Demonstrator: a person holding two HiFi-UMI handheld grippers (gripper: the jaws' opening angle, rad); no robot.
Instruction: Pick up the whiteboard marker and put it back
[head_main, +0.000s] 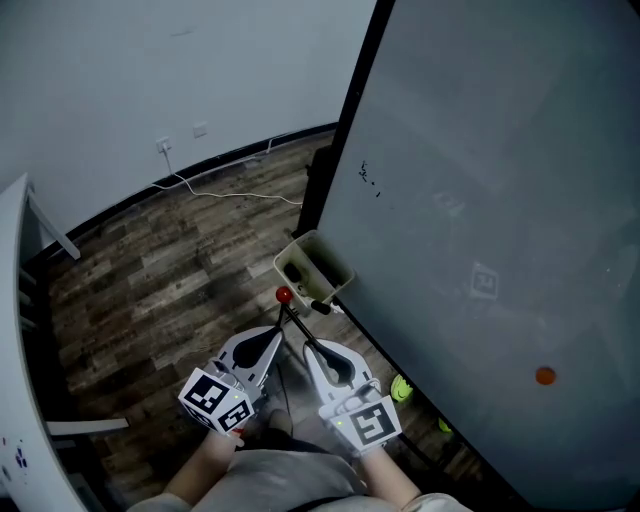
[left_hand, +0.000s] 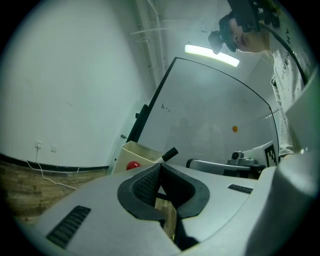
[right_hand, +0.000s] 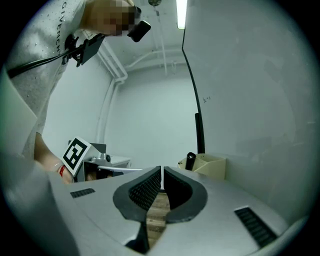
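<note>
Ahead of the left tool (left_hand: 160, 168), near its tips, a beige holder box (left_hand: 131, 152) hangs at the lower corner of the whiteboard (head_main: 480, 200), against the board's black frame edge. The whiteboard marker (left_hand: 169, 154) stands tilted in that box, its black cap poking above the rim; a red ball (left_hand: 133, 165) shows just beside the box. Both pairs of jaws are pressed together with nothing between them. The right tool (right_hand: 162, 173) sits alongside the left one, with the box ahead and to its right. Bare wood floor (head_main: 170, 270) lies open to the left of the 2 tools.

Marker (head_main: 321, 306) in holder (head_main: 296, 260) at whiteboard (head_main: 480, 200) edge, left claw (head_main: 279, 328) beside right claw (head_main: 308, 350), both before holder
</note>
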